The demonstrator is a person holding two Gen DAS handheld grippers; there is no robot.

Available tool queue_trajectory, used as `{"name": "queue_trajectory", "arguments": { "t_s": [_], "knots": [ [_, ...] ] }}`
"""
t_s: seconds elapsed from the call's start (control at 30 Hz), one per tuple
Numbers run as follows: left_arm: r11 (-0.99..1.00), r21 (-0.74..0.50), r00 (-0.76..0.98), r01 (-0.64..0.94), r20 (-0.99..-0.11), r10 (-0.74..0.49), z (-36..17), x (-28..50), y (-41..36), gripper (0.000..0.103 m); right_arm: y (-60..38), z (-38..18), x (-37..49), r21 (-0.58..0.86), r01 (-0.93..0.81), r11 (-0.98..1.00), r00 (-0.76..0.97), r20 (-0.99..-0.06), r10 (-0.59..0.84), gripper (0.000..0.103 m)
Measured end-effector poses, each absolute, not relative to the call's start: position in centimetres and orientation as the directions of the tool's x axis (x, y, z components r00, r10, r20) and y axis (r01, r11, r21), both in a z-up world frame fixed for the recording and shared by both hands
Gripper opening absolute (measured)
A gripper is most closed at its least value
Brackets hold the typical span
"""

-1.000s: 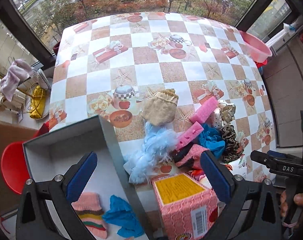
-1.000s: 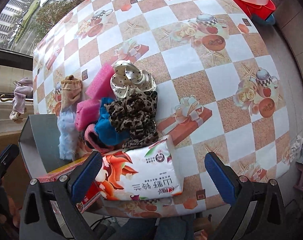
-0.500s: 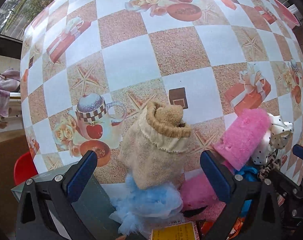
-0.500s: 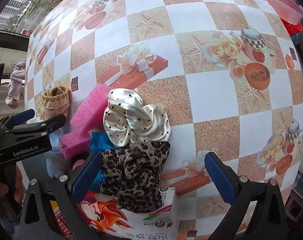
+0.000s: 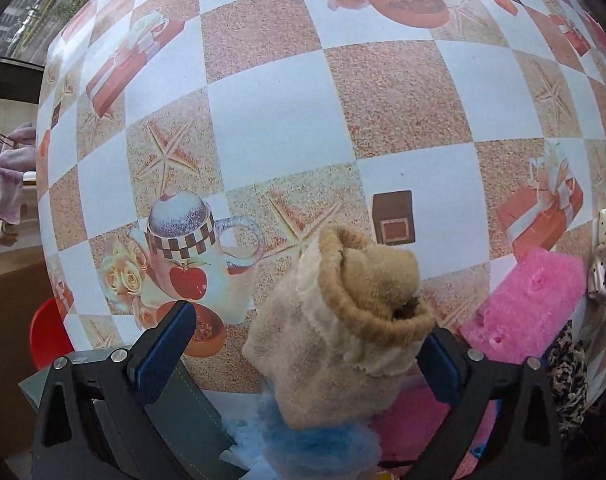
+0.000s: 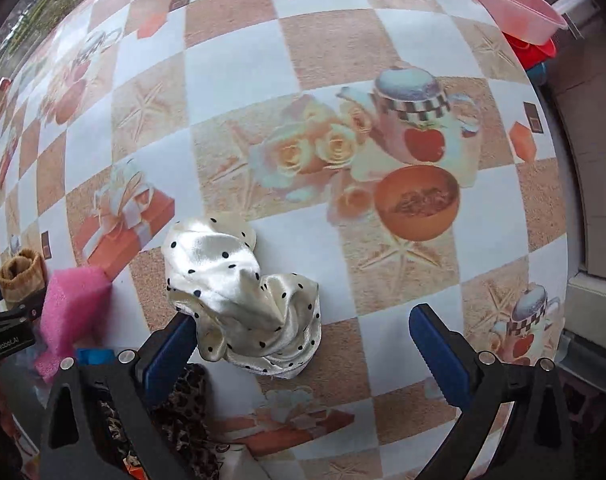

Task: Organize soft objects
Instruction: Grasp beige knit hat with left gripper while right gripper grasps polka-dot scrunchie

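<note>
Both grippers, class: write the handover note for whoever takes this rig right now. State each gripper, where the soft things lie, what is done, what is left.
Left gripper: open, straddling the beige sock, not closed on it.
Right gripper: open, at the polka-dot scrunchie, nothing held.
On the table: pink sponge, leopard scrunchie, blue fluffy item, all clustered at the near edge.
Done: nothing gripped yet here.
Left: grasp sock and scrunchie, then sort the remaining pile.

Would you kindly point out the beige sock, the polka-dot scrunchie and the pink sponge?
beige sock (image 5: pixel 335 352), left wrist view, its pale body.
polka-dot scrunchie (image 6: pixel 239 292), right wrist view, satin middle fold.
pink sponge (image 5: pixel 527 312), left wrist view, top face.
</note>
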State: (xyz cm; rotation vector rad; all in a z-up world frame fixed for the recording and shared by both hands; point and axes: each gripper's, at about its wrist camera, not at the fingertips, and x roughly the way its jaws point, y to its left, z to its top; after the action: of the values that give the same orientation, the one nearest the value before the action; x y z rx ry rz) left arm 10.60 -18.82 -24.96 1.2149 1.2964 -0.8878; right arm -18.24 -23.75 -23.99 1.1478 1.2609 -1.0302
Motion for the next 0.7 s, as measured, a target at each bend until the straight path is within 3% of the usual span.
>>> {"name": "queue_trajectory", "arguments": {
  "t_s": [0.2, 0.47, 0.6, 0.7],
  "knots": [
    [0.189, 0.139, 0.108, 0.972, -0.980, 0.167, -25.2, 9.7, -18.9, 0.102, -23.9, -23.3, -18.1, 0.171, 0.965, 0.198, 0.168, -0.985, 0.034, 0.103],
    [0.212, 0.096, 0.056, 0.973, -0.981, 0.186, -26.6, 8.4, -19.2, 0.103, -23.7, -25.9, -13.8, 0.016, 0.947, 0.320, 0.006, -0.999, 0.034, 0.103],
    [0.269, 0.006, -0.048, 0.963, -0.980, 0.194, -27.5, 9.1, -19.1, 0.103, -23.7, -25.8, -13.6, 0.016, 0.951, 0.308, 0.010, -1.000, 0.022, 0.103],
    [0.270, 0.006, -0.049, 0.963, -0.979, 0.197, -27.7, 9.0, -19.2, 0.103, -22.8, -25.3, -14.5, 0.016, 0.950, 0.311, 0.010, -1.000, 0.023, 0.103]
  ]
}}
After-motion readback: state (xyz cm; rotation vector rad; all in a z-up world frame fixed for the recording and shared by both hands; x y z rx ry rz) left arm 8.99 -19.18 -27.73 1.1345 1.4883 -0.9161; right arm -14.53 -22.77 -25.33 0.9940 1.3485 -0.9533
